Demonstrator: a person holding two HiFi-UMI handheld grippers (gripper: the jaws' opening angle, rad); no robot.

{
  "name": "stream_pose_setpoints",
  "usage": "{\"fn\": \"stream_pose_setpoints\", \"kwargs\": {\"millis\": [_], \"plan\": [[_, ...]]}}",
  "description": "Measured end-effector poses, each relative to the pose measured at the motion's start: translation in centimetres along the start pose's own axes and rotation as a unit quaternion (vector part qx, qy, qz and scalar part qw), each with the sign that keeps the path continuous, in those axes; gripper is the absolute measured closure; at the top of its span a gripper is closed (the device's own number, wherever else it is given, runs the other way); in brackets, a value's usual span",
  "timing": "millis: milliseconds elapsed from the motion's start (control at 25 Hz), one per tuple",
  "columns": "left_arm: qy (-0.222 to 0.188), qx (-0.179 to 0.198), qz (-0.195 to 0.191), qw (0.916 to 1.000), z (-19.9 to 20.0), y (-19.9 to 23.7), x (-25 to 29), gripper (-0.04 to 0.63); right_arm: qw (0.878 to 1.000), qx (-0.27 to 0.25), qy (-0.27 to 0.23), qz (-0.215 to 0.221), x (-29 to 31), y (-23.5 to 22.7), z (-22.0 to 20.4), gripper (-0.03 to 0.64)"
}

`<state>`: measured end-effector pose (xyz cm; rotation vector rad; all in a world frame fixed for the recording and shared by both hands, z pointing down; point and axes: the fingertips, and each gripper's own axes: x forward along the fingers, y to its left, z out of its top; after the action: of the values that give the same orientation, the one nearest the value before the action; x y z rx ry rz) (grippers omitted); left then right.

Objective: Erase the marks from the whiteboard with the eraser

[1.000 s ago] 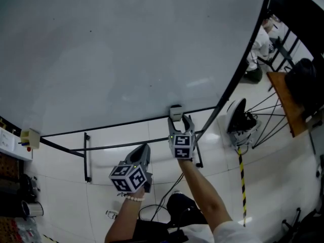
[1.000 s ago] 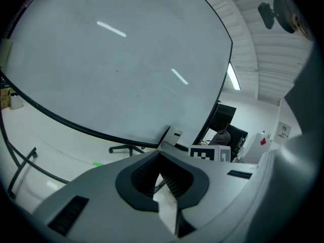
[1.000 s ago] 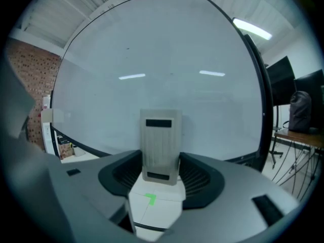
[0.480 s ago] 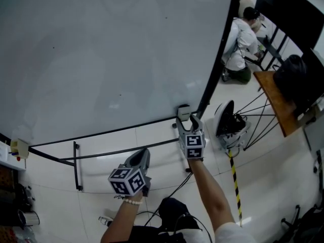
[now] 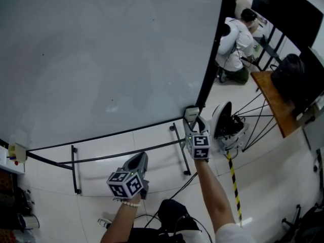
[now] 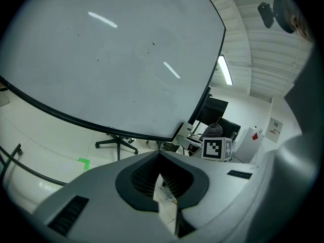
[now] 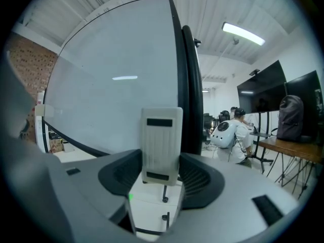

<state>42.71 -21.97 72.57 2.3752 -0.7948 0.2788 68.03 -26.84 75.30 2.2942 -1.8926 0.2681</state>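
Rightward along the whiteboard's (image 5: 101,49) bottom edge goes the right gripper (image 5: 193,123) with the eraser (image 5: 191,113). A second ago it was short of the board's lower right corner; now it sits at that corner, against the black frame (image 5: 210,65). The left gripper (image 5: 137,162) hangs below the board as before, over the floor and under the stand's crossbar (image 5: 126,154).

From the right gripper view, the right gripper's (image 7: 161,173) two jaws press on the sides of the pale upright eraser (image 7: 161,143), which rises between them. The whiteboard (image 7: 116,95) spreads to its left and the dark frame edge stands just to its right.

From the left gripper view, the left gripper's (image 6: 159,158) jaws meet at their tips with nothing held. The whiteboard (image 6: 101,49) fills the space above them, pale grey with a few tiny dark specks.

Beyond the board's right edge, a person in white (image 5: 230,47) crouches on the floor near a wooden table (image 5: 273,100).
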Motion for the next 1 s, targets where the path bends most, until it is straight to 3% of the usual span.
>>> {"fn": "stream_pose_setpoints", "kwargs": {"millis": [280,520,800,1000], "plan": [[-0.009,0.000,0.000,1.0000,1.2,-0.2,-1.0,0.604,1.000,0.017,0.016,0.007,-0.8,-0.6,0.2,0.356],[-0.020,0.006,0.009,0.9997,4.9,0.1,-6.9,0.604,0.998,0.068,0.001,0.009,-6.5,1.9,6.0,0.359],[-0.050,-0.007,0.040,0.9979,9.6,5.2,-19.0,0.604,0.993,0.107,-0.013,0.044,-15.7,13.5,13.6,0.359],[-0.058,0.027,0.048,0.9968,11.8,9.8,-31.2,0.604,0.990,0.122,-0.042,0.058,-22.7,25.5,18.3,0.360]]}}
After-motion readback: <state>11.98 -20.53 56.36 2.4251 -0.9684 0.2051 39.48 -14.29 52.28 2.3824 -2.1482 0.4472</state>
